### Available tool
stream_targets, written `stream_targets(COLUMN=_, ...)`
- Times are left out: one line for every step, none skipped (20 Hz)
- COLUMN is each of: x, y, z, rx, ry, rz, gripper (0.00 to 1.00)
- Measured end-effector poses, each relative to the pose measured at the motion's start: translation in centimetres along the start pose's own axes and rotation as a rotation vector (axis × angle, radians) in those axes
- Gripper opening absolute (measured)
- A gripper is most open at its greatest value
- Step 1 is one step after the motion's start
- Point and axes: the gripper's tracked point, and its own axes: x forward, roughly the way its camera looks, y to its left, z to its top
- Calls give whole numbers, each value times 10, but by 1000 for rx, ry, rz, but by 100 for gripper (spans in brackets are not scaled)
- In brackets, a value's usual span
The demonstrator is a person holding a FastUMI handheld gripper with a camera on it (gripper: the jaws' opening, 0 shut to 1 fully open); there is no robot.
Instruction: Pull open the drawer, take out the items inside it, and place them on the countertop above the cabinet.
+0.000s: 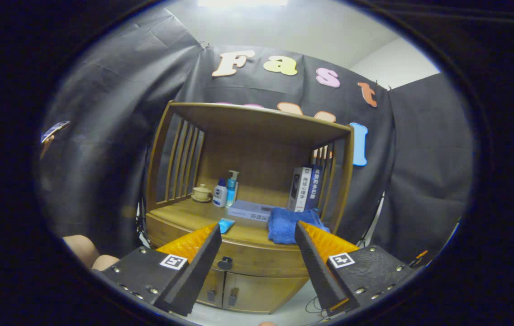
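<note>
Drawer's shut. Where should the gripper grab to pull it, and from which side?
Take the small dark handle at the middle of the drawer front, coming straight from the front. It juts out just below the countertop, and the open gripper already faces it, fingers spread either side.

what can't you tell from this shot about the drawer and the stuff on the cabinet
- Drawer contents: hidden in the gripper view, the front is shut.
- Light blue tube: partly covered by the open claw's left finger.
- Lower cabinet doors: partly blocked by both fingers.
- Bottles and books: labels too small to make out.
</note>
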Motion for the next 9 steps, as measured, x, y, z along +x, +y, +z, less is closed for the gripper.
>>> stream_targets(x=-3, y=-7, z=-1, rx=2, ry=1, rz=-14, gripper=98)
stream_targets(x=-4, y=-12, z=-1, rx=8, ry=-1, rz=-24, gripper=98)
stream_targets(x=-5, y=-15, z=0, rx=20, ry=-6, rz=-32, gripper=98)
stream_targets(x=-7, y=-19, z=2, rx=34, ry=-12, rz=-36, gripper=98)
stream_targets(x=-8, y=-22, z=2, rx=49, ry=-20, rz=-39, gripper=98)
stream_targets(x=-9, y=-24, z=3, rx=64, ry=-26, rz=-42, gripper=98)
stream_targets(x=-10, y=-27, z=3, rx=79, ry=-32, rz=-44, gripper=98)
stream_targets(x=-10, y=-29, z=4, rx=91, ry=-40, rz=-46, gripper=98)
stream_targets(x=-10, y=-33, z=5, rx=104, ry=-48, rz=-49, gripper=98)
